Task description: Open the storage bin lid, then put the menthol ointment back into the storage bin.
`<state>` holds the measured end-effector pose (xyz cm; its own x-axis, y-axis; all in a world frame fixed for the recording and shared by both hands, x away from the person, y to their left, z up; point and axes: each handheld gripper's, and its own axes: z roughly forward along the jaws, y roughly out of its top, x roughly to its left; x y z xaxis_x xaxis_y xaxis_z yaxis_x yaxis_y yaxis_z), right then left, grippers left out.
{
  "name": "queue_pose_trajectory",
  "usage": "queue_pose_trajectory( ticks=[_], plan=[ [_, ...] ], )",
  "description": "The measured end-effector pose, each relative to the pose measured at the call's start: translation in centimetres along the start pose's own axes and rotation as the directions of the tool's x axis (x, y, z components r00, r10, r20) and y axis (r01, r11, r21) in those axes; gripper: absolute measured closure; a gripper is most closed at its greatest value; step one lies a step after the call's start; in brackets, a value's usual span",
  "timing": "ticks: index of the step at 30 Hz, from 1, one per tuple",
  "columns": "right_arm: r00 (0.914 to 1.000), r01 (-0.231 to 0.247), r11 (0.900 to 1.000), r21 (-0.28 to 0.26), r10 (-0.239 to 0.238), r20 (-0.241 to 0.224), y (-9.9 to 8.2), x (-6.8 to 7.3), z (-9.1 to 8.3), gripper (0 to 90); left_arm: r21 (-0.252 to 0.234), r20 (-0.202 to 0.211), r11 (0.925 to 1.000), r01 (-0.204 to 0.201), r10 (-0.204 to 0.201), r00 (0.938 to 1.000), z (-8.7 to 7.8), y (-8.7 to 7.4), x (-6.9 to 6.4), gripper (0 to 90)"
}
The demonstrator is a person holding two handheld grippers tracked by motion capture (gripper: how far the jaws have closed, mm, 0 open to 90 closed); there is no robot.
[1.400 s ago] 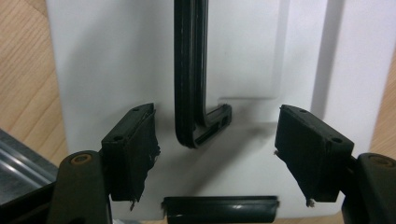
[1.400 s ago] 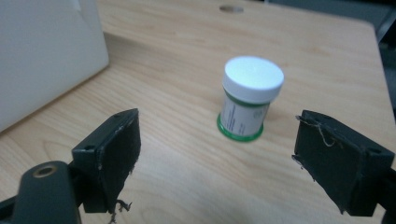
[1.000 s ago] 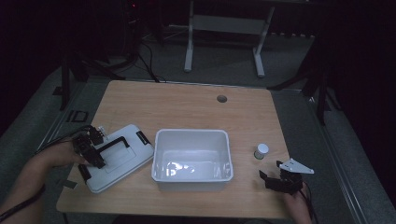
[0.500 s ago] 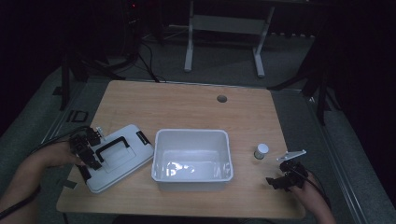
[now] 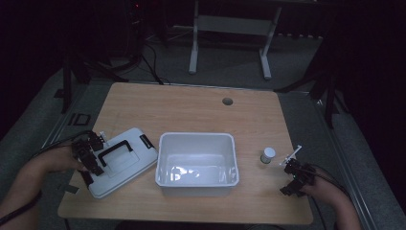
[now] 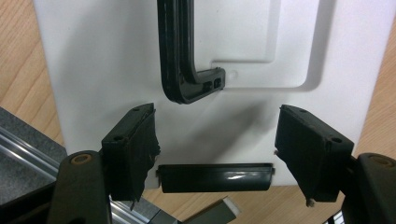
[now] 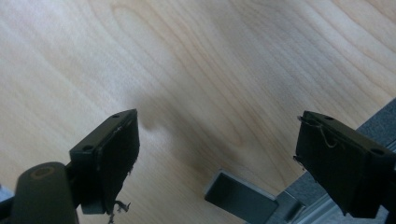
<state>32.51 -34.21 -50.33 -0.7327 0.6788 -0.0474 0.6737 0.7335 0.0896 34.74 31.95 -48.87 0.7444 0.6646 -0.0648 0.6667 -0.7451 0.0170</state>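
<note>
At the bottom left of the high view, the left gripper rests over the near end of the white lid, which lies flat on the wooden table at the lower left, just beside the white bin. In the left gripper view, its jaws stand apart on either side of the lid's black latch at the lower centre, pads clear of it; nothing is gripped. The black handle lies folded flat against the lid in the upper centre of that view. At the bottom right of the high view, the right gripper hovers near the table's edge; the right gripper view shows its jaws wide apart over bare wood, holding nothing. A small white-capped bottle stands upright just up and left of it, between the gripper and the bin, apart from both. Farther up, a round hole marks the tabletop at upper centre.
</note>
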Motion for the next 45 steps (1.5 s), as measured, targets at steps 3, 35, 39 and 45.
queue_pose_trajectory(
  ticks=[3, 35, 39, 45],
  plan=[
    [0.9996, 0.028, 0.9996, 0.003, -0.028, 0.004, 0.4, -0.3, -0.2, 13.2, 0.002, -0.002, 1.0, 0.0, 0.0, 1.0, -0.1, 0.0, 0.0, 28.9],
    [0.986, 0.167, 0.9859, 0.016, -0.166, -0.011, 7.1, -2.9, -1.7, 18.2, 0.035, 0.007, 0.9992, -0.018, 0.018, 0.9998, -0.2, 0.5, -0.5, 28.9],
    [0.984, 0.178, 0.984, 0.012, -0.178, -0.008, 7.9, -3.0, -1.6, 21.7, 0.047, 0.008, 0.9987, -0.016, 0.016, 0.9998, 0.1, 0.6, -0.5, 28.9],
    [0.9759, 0.217, 0.9758, 0.023, -0.218, 0.014, 9.3, -3.6, -1.2, 26.2, 0.058, 0.018, 0.9982, -0.018, 0.017, 0.9997, 0.2, 0.6, -0.5, 28.9]
  ],
)
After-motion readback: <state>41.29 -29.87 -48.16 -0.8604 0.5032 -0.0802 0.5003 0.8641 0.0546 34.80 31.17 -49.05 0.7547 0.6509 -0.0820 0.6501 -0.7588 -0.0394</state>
